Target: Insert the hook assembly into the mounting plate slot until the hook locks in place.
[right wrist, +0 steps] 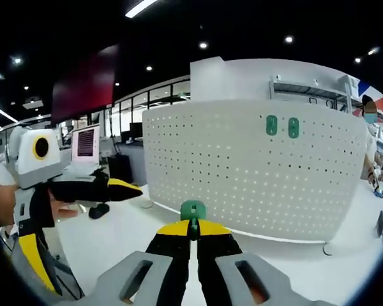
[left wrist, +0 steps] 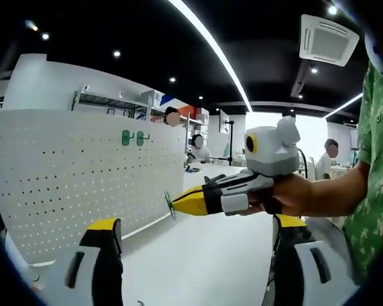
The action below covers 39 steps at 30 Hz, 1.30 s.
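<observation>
A white pegboard mounting plate (left wrist: pixel 83 185) stands upright on the white table, with two green hooks (left wrist: pixel 133 138) fixed near its top. My right gripper (left wrist: pixel 173 205), held by a hand, comes in from the right shut on a small green hook assembly (left wrist: pixel 170 206), a short way from the plate's right end. In the right gripper view the same hook assembly (right wrist: pixel 193 210) sits pinched between the shut jaws of the right gripper (right wrist: pixel 193 227), facing the plate (right wrist: pixel 242 185) and its two hooks (right wrist: pixel 282 126). My left gripper (left wrist: pixel 198 223) stands open with nothing between its jaws.
The left gripper (right wrist: pixel 83 204) also shows at the left of the right gripper view. The table (left wrist: pixel 204 261) stretches in front of the plate. A dark foot (right wrist: pixel 326 248) props the plate. Shelving (left wrist: pixel 115 105) and several people stand behind. A green-patterned sleeve (left wrist: pixel 373 185) is at the right.
</observation>
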Tool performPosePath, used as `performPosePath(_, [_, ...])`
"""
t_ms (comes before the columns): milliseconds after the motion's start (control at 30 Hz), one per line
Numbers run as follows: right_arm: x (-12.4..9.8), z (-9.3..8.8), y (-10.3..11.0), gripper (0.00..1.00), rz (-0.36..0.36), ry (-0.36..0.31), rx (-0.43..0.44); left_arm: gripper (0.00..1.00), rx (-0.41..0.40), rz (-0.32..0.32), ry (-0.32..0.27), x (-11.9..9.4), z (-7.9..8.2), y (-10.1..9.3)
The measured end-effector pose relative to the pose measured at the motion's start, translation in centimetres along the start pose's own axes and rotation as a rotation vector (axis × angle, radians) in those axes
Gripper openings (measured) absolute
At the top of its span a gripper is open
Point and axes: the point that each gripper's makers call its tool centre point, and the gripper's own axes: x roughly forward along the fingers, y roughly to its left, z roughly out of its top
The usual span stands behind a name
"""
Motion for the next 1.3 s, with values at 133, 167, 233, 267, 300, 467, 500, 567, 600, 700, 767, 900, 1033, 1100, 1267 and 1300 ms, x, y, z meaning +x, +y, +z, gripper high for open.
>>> performPosePath(133, [0.1, 0.7, -0.2, 0.01, -0.025, -0.021, 0.006, 1.00, -0.005, -0.012, 0.007, -0.3, -0.3, -0.5])
performPosePath(167, [0.2, 0.9, -0.2, 0.01, -0.031, -0.029, 0.007, 1.00, -0.005, -0.014, 0.009, -0.4, -0.4, -0.5])
performPosePath(233, [0.4, 1.4, -0.2, 0.01, -0.046, -0.044, 0.003, 1.00, -0.007, -0.020, 0.007, -0.5, -0.3, -0.7])
performPosePath(267, [0.4, 1.5, -0.1, 0.01, -0.047, -0.045, 0.001, 1.00, -0.006, -0.021, 0.007, -0.6, -0.3, -0.7])
performPosePath(300, [0.6, 1.7, 0.0, 0.01, -0.055, -0.056, -0.004, 1.00, -0.005, -0.025, 0.006, -0.6, -0.2, -0.7])
performPosePath(467, [1.2, 3.1, -0.2, 0.01, -0.110, -0.112, -0.017, 1.00, -0.002, -0.037, -0.003, -1.1, 0.2, -0.6])
performPosePath(500, [1.4, 3.5, -0.4, 0.01, -0.126, -0.117, -0.027, 1.00, -0.002, -0.039, -0.003, -1.2, 0.2, -0.6])
performPosePath(567, [1.8, 4.2, -0.7, 0.01, -0.142, -0.133, -0.034, 1.00, -0.002, -0.044, -0.007, -1.4, 0.2, -0.5])
performPosePath(600, [2.0, 4.5, -0.9, 0.01, -0.147, -0.137, -0.037, 1.00, -0.004, -0.047, -0.006, -1.5, 0.1, -0.4])
performPosePath(700, [2.6, 5.8, -1.6, 0.01, -0.177, -0.158, -0.055, 1.00, -0.004, -0.053, -0.002, -1.8, -0.1, -0.3])
performPosePath(767, [2.9, 6.4, -2.0, 0.01, -0.188, -0.169, -0.053, 1.00, -0.006, -0.057, -0.003, -1.9, -0.1, -0.1])
performPosePath(900, [3.9, 8.0, -2.5, 0.01, -0.208, -0.189, -0.057, 1.00, -0.010, -0.061, -0.011, -2.1, -0.1, 0.1])
performPosePath(1033, [4.8, 9.3, -3.3, 0.01, -0.227, -0.203, -0.061, 1.00, -0.011, -0.065, -0.008, -2.4, -0.3, 0.3])
performPosePath(1100, [5.2, 9.9, -3.8, 0.01, -0.240, -0.208, -0.060, 1.00, -0.016, -0.066, -0.012, -2.5, -0.4, 0.5])
performPosePath(1267, [6.1, 12.0, -4.9, 0.01, -0.271, -0.231, -0.078, 1.00, -0.018, -0.075, -0.008, -2.6, -0.6, 0.4])
performPosePath(1300, [6.3, 12.4, -5.2, 0.01, -0.277, -0.234, -0.086, 1.00, -0.016, -0.077, -0.008, -2.7, -0.7, 0.3])
